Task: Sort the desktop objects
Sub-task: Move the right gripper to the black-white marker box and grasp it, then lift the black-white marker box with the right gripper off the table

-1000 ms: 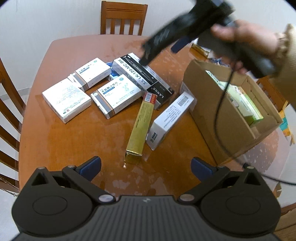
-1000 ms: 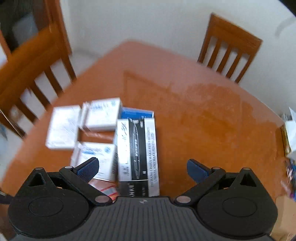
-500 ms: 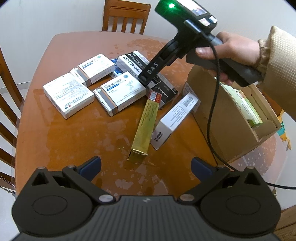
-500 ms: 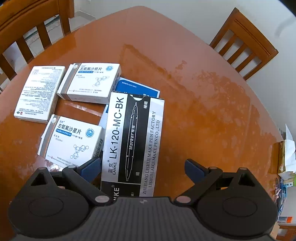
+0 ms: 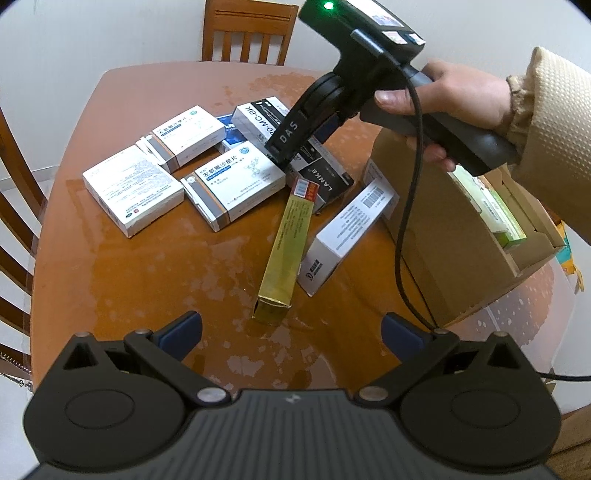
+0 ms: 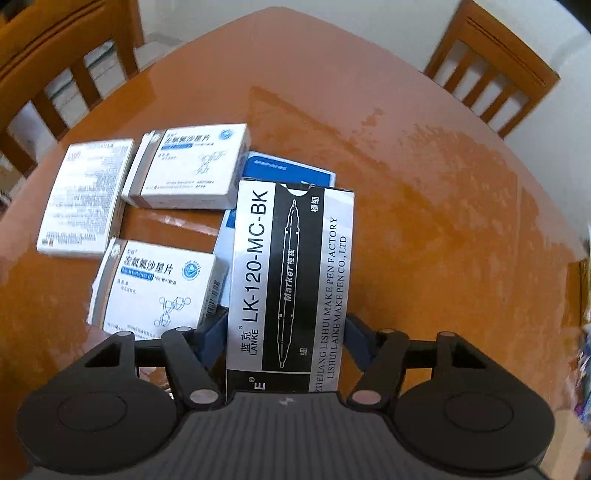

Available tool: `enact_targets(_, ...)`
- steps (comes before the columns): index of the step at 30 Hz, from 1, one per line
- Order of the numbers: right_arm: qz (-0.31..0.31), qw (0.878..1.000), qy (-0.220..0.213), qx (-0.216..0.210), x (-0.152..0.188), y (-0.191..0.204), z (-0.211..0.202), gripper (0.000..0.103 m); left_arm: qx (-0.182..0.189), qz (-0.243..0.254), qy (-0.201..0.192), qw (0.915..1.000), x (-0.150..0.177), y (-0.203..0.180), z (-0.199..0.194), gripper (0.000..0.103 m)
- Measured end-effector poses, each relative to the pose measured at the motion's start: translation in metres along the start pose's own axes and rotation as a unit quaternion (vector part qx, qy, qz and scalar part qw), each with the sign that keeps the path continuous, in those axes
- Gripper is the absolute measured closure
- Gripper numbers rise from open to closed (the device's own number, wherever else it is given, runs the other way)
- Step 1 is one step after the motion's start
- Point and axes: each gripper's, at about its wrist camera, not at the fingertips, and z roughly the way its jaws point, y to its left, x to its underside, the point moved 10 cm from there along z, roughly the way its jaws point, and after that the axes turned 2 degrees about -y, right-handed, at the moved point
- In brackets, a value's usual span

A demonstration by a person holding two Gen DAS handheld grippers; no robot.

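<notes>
My right gripper point(image 6: 286, 332) is shut on the black-and-white marker pen box point(image 6: 291, 280), its pads against both long sides; the box lies partly on a blue box point(image 6: 291, 170). In the left wrist view the right gripper point(image 5: 295, 144) sits over the same marker box point(image 5: 321, 173). My left gripper point(image 5: 291, 328) is open and empty above the near table edge, facing a gold carton point(image 5: 286, 243) and a white barcode box point(image 5: 347, 232). Three white medicine boxes lie to the left: one point(image 5: 236, 184), another point(image 5: 184, 134) and a third point(image 5: 131, 188).
A cardboard box point(image 5: 443, 229) holding several packs stands at the right on the orange table point(image 5: 147, 280). Wooden chairs stand at the far side point(image 5: 251, 33) and at the left point(image 5: 14, 206). The right gripper's cable point(image 5: 402, 221) hangs in front of the cardboard box.
My right gripper has come down onto the marker pen box and its jaws have closed on the box's sides. The left gripper has stayed put and open.
</notes>
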Motion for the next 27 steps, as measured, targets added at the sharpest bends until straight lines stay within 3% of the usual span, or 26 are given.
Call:
enact_targets(5,0.054,0.998,-0.01,-0.025,0.0,-0.011,-0.013,0.032,-0.003,0.005,0.002,1.0,0.001,-0.002,-0.001,0.0)
enact_targets(19,0.117,0.988,-0.042,-0.088,-0.002,-0.016,-0.051,0.034,-0.006,0.021,-0.004,0.9998,0.001,-0.015,-0.01,0.0)
enact_targets(27,0.089,0.993,-0.029,-0.068,0.008,0.007,-0.043,0.034,-0.003,0.021,-0.003,0.9998,0.006,-0.023,-0.012,0.0)
